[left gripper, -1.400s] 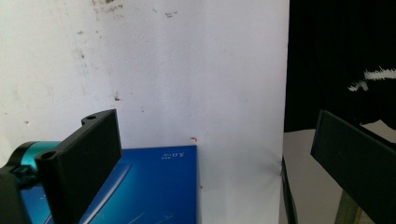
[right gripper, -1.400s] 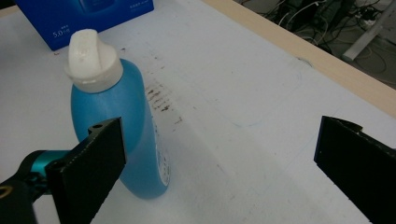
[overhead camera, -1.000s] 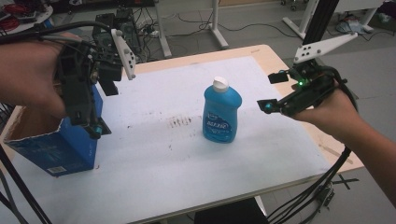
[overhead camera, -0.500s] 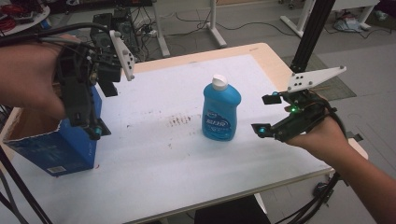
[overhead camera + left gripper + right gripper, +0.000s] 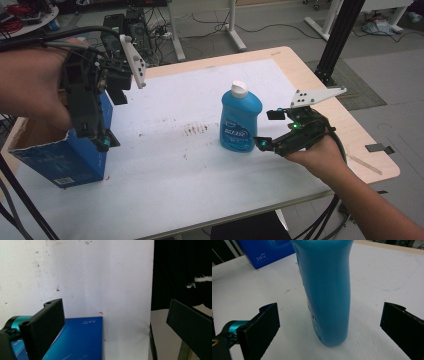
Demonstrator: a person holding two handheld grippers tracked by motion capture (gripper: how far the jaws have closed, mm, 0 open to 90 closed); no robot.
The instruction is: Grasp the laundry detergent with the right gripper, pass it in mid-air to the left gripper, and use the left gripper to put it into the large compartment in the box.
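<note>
- Upright blue plastic detergent bottle with a white cap (image 5: 240,119) stands near the middle of the bench (image 5: 200,200), alone on the white cover sheet.
- Right gripper (image 5: 270,131) is level with the bottle's lower body, just beside it on the right; fingers (image 5: 262,327) spread wide, nothing held. In the right gripper view the bottle (image 5: 327,290) sits between the 2 fingers without touching either. Judgement: lined up for a side grasp low on the body, where the bottle is least likely to tip.
- Left gripper (image 5: 102,145) hangs over the open blue cardboard box (image 5: 60,157) at the bench's left edge; fingers (image 5: 42,327) wide, empty. Judgement: positioned to steady the box, possibly as the bottle's destination.
- Surface: white sheet, scuffed, with a reddish-brown smear (image 5: 196,130) left of the bottle; pale wood border showing.
- Room: grey floor, black frame post (image 5: 340,40), cables and equipment behind the bench.
</note>
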